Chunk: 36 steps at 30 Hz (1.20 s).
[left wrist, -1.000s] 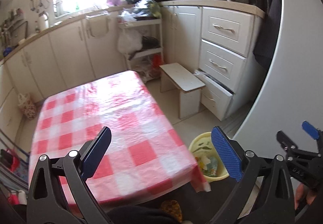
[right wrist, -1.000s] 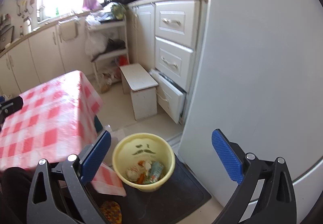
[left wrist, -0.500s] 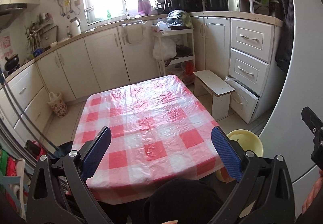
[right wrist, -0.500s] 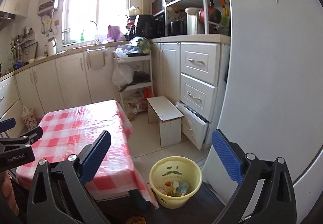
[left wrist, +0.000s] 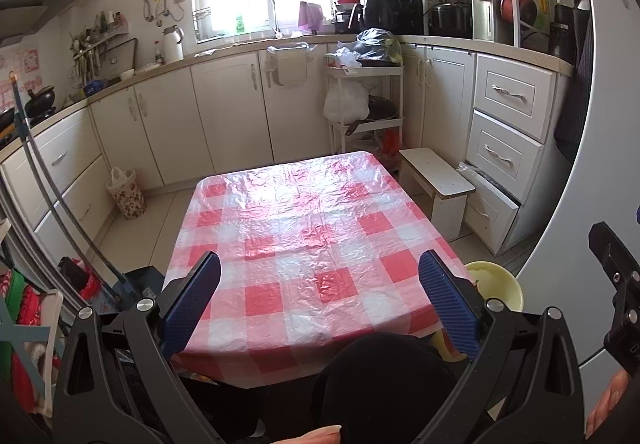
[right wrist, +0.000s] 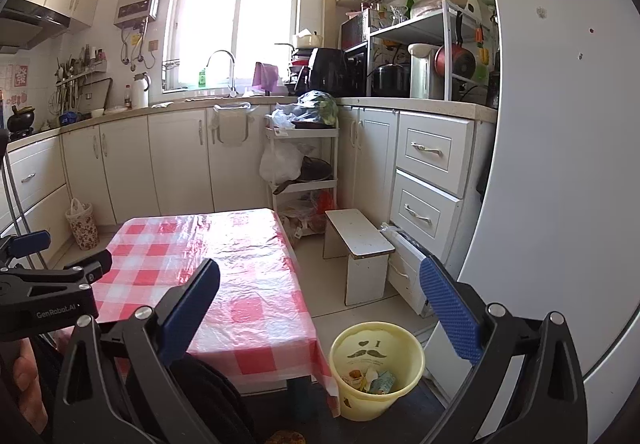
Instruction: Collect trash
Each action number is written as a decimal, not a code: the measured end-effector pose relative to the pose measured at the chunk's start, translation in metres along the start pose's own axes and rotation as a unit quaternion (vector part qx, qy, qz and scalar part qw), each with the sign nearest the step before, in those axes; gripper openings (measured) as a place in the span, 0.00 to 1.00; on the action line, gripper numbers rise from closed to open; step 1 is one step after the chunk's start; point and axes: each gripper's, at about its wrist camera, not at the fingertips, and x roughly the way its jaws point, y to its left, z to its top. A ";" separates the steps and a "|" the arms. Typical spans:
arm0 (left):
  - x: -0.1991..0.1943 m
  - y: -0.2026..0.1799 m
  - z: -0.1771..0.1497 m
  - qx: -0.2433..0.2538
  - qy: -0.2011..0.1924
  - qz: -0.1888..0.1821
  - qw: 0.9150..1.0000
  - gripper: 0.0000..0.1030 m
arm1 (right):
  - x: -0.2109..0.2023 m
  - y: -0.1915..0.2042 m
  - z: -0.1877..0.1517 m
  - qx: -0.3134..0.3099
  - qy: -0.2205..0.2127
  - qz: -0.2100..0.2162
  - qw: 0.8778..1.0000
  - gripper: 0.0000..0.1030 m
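**Both hand-held grippers raised, bin upright by the desk**

The left hand-held gripper (left wrist: 320, 296) and the right hand-held gripper (right wrist: 320, 304) both stand spread wide with nothing between their pads. Compared with a second ago, both views have lifted: the cameras now look level across the kitchen instead of down at the floor. The checked desk (left wrist: 304, 228) lies bare below the left one. The yellow trash bin (right wrist: 376, 368) stands upright on the floor, mouth upward, just beside the desk's right corner, with scraps (right wrist: 370, 380) inside.
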 end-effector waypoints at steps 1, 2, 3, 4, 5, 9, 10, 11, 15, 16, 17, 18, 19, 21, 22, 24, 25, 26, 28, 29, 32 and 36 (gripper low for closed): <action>-0.001 0.002 0.000 -0.003 -0.001 0.000 1.000 0.93 | -0.002 0.004 -0.001 -0.002 0.000 0.001 1.000 0.93; -0.001 0.003 0.000 -0.004 -0.001 0.001 1.000 0.93 | -0.002 0.006 -0.002 -0.003 0.001 0.004 1.000 0.93; -0.002 0.005 0.000 -0.007 -0.002 0.002 1.000 0.93 | -0.002 0.009 -0.003 -0.004 0.001 0.005 1.000 0.93; -0.003 0.006 0.000 -0.008 -0.003 0.005 1.000 0.93 | -0.002 0.011 -0.004 -0.006 0.002 0.008 1.000 0.93; -0.003 0.007 0.000 -0.009 -0.004 0.008 1.000 0.93 | -0.001 0.013 -0.005 -0.007 0.003 0.011 1.000 0.93; -0.002 0.010 -0.001 -0.012 -0.005 0.016 1.000 0.93 | -0.001 0.018 -0.006 -0.011 0.005 0.018 1.000 0.93; -0.002 0.011 -0.001 -0.013 -0.004 0.017 1.000 0.93 | 0.000 0.018 -0.006 -0.011 0.006 0.019 1.000 0.93; -0.002 0.011 -0.002 -0.015 -0.003 0.018 1.000 0.93 | 0.001 0.019 -0.006 -0.011 0.006 0.020 1.000 0.93; -0.001 0.016 -0.003 -0.019 -0.001 0.024 1.000 0.93 | 0.000 0.021 -0.008 -0.012 0.010 0.024 1.000 0.93; -0.001 0.018 -0.003 -0.020 -0.001 0.027 0.999 0.93 | 0.000 0.022 -0.008 -0.012 0.011 0.025 1.000 0.93; 0.000 0.019 -0.003 -0.020 0.000 0.030 0.999 0.93 | 0.000 0.023 -0.008 -0.013 0.011 0.026 1.000 0.93; 0.000 0.020 -0.003 -0.021 0.000 0.030 0.999 0.93 | 0.000 0.024 -0.009 -0.014 0.011 0.027 0.999 0.93; 0.000 0.021 -0.003 -0.023 0.000 0.031 0.999 0.93 | 0.000 0.024 -0.009 -0.015 0.012 0.028 0.999 0.93; -0.001 0.023 -0.003 -0.025 -0.002 0.035 0.999 0.93 | -0.001 0.026 -0.010 -0.017 0.013 0.031 0.999 0.93; -0.001 0.023 -0.004 -0.025 -0.002 0.037 0.999 0.93 | 0.000 0.026 -0.010 -0.018 0.014 0.032 0.999 0.93; 0.000 0.025 -0.005 -0.025 -0.001 0.041 0.999 0.93 | 0.001 0.027 -0.010 -0.019 0.016 0.034 0.999 0.93; 0.000 0.025 -0.005 -0.025 -0.001 0.043 0.999 0.93 | 0.001 0.027 -0.009 -0.019 0.016 0.035 0.999 0.93; -0.001 0.026 -0.006 -0.024 -0.001 0.045 0.999 0.93 | 0.001 0.027 -0.009 -0.020 0.016 0.036 0.999 0.93; 0.000 0.027 -0.006 -0.023 -0.001 0.048 0.999 0.93 | 0.001 0.028 -0.008 -0.021 0.015 0.039 0.999 0.93; 0.000 0.027 -0.006 -0.024 -0.001 0.047 0.999 0.93 | 0.001 0.029 -0.008 -0.021 0.015 0.040 0.999 0.93; -0.001 0.027 -0.007 -0.025 -0.002 0.051 0.998 0.93 | 0.001 0.031 -0.008 -0.023 0.015 0.043 0.999 0.93; -0.001 0.029 -0.008 -0.025 -0.002 0.052 0.998 0.93 | 0.000 0.035 -0.007 -0.025 0.014 0.049 0.998 0.93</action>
